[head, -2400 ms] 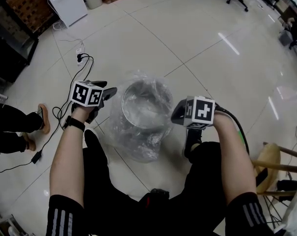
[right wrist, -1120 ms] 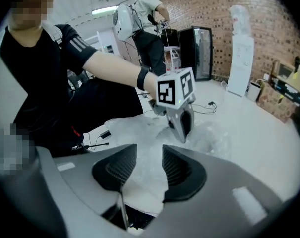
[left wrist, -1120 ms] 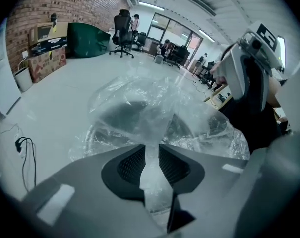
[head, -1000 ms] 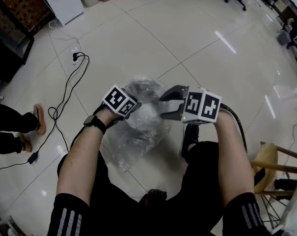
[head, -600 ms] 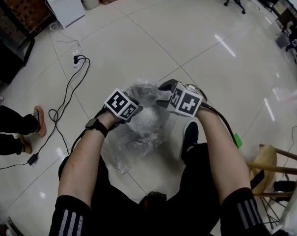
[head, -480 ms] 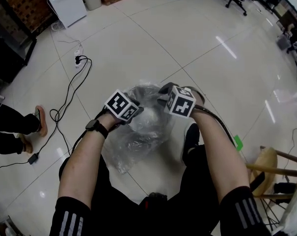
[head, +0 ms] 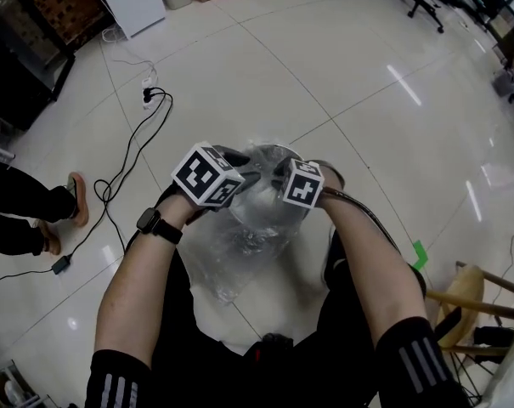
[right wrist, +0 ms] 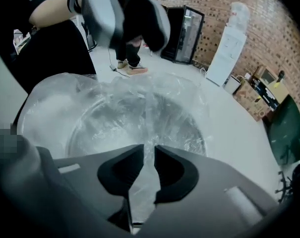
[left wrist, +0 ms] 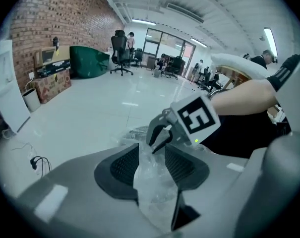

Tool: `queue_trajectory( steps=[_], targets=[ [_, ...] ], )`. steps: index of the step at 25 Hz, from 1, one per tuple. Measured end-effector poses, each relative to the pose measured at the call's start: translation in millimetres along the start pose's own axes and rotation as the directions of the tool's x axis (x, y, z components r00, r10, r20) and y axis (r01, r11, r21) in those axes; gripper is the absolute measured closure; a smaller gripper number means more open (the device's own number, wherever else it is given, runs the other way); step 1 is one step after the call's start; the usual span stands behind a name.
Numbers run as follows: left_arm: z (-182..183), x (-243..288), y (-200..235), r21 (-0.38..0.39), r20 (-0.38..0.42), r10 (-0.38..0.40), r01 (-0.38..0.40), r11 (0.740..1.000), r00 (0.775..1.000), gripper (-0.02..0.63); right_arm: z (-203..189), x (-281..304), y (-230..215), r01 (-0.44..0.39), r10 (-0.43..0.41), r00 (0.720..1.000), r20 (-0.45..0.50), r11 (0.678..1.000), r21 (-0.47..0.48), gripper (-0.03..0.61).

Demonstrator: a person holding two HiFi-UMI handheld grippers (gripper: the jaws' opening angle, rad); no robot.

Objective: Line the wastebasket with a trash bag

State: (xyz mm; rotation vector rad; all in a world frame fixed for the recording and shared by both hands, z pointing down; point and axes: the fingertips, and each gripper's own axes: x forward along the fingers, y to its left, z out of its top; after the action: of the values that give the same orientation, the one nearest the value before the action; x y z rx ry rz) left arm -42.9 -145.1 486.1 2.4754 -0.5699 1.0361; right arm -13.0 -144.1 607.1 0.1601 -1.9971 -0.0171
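Note:
The round metal wastebasket (head: 265,215) stands on the floor between my legs, with the clear trash bag (head: 231,257) draped in and around it. Both grippers meet over its near rim. My left gripper (head: 246,173) has just been opening its jaws. A bunched strand of bag film (left wrist: 150,175) still lies loosely between its pads. My right gripper (head: 278,175) has just been closing, and its pads pinch a thin fold of the bag (right wrist: 146,133) above the basket's mouth (right wrist: 189,118). The right gripper (left wrist: 158,137) also shows just beyond the left jaws.
A power strip with a black cable (head: 150,100) lies on the tiles at the left. A person's feet (head: 74,202) stand at the far left. A wooden stool (head: 473,291) is at the right, with green tape (head: 420,255) on the floor near it.
The right gripper swung in from the right and came down onto the bag at the basket's rim, closing on the film. The left gripper rose a little and its jaws widened.

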Motion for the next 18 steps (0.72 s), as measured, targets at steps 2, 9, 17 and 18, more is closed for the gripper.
queue_trajectory(
  steps=[2, 9, 17, 18],
  targets=[
    [6.9, -10.8, 1.4, 0.009, 0.018, 0.013, -0.013, 1.000, 1.000, 0.456, -1.1, 12.3, 1.8, -0.010, 0.010, 1.000, -0.010, 1.000, 0.007, 0.503],
    [-1.5, -26.2, 12.8, 0.020, -0.011, 0.047, -0.047, 0.999, 0.999, 0.453, 1.3, 52.2, 12.6, -0.050, 0.050, 0.998, -0.035, 0.999, 0.005, 0.503],
    [7.2, -42.7, 21.5, 0.019, 0.023, 0.071, -0.071, 0.997, 0.997, 0.453, 2.8, 91.8, 30.4, -0.114, 0.113, 0.991, -0.069, 0.993, -0.014, 0.503],
    [7.2, -44.4, 22.0, 0.020, 0.022, 0.071, -0.072, 0.997, 0.997, 0.453, 4.5, 95.5, 30.6, -0.118, 0.117, 0.991, -0.069, 0.993, -0.018, 0.503]
  ],
)
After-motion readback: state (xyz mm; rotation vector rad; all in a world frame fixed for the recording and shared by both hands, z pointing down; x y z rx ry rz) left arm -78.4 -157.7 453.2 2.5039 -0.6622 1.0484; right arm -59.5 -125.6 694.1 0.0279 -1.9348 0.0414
